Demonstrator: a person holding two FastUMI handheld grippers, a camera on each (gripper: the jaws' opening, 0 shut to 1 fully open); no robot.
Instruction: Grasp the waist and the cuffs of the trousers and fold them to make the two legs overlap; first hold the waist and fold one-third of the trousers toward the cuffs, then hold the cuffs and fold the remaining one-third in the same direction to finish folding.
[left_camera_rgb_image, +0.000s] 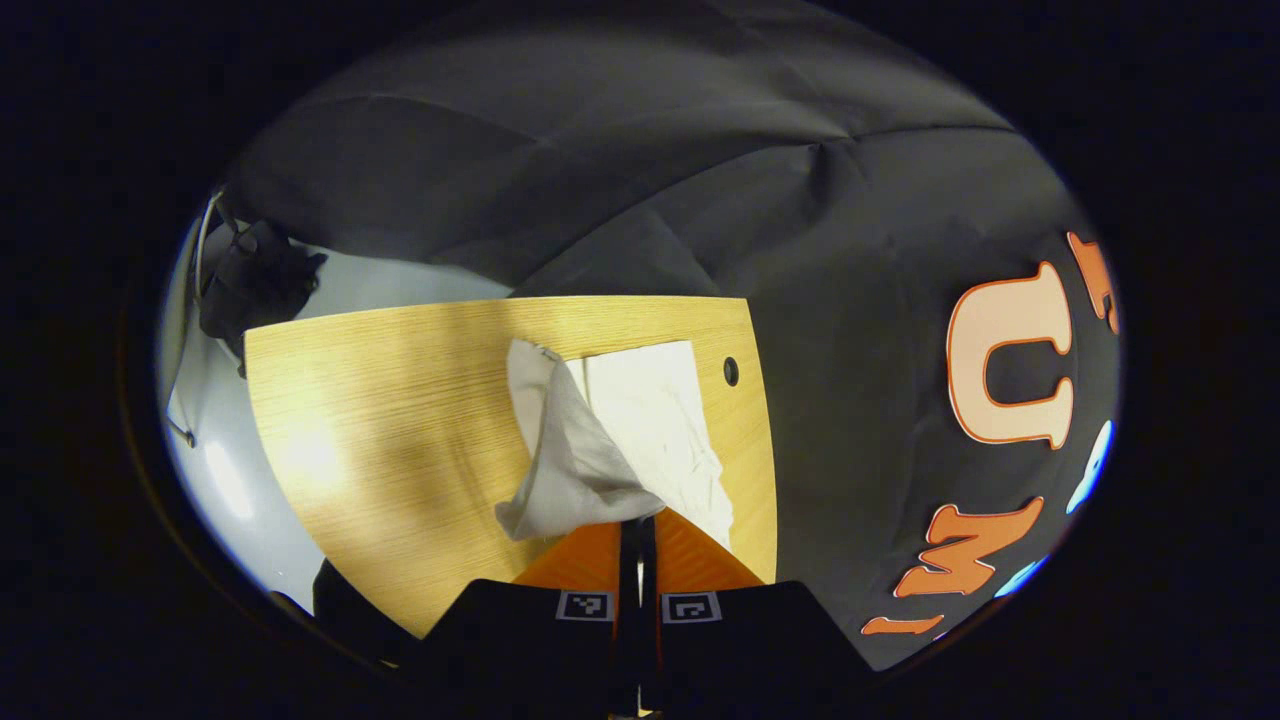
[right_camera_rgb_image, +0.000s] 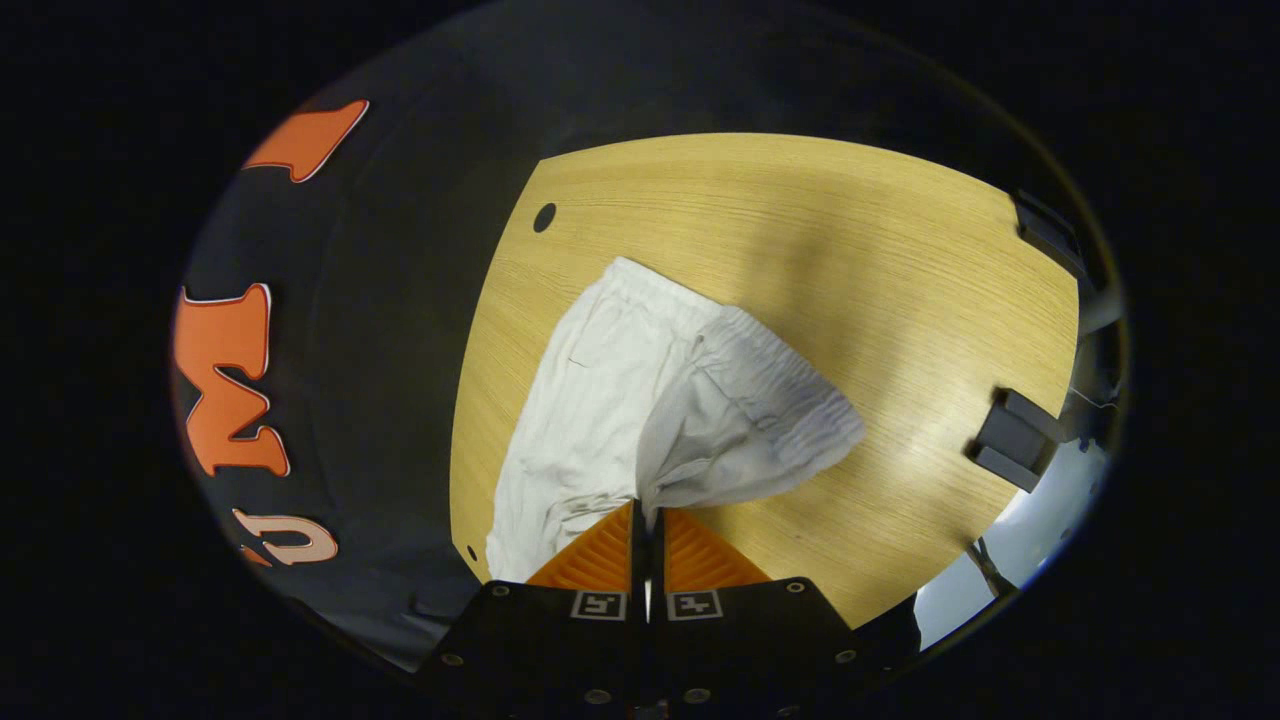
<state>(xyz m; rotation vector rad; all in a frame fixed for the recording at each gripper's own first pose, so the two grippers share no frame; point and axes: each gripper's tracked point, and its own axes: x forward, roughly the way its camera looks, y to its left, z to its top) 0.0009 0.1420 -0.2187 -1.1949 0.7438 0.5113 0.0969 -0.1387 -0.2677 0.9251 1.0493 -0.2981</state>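
White trousers lie on the wooden table, partly lifted. In the left gripper view my left gripper is shut on a raised fold of the trousers, which hangs in a peak above the flat part. In the right gripper view my right gripper is shut on the trousers near the gathered elastic waistband, which is lifted and folded over the flat leg beneath. Which end the left gripper holds is unclear.
A small round hole is in the table near the trousers. Dark brackets sit at the table's far edge in the right gripper view. The black cloth wall runs close along one side of the table. A dark bundle lies beyond the far corner.
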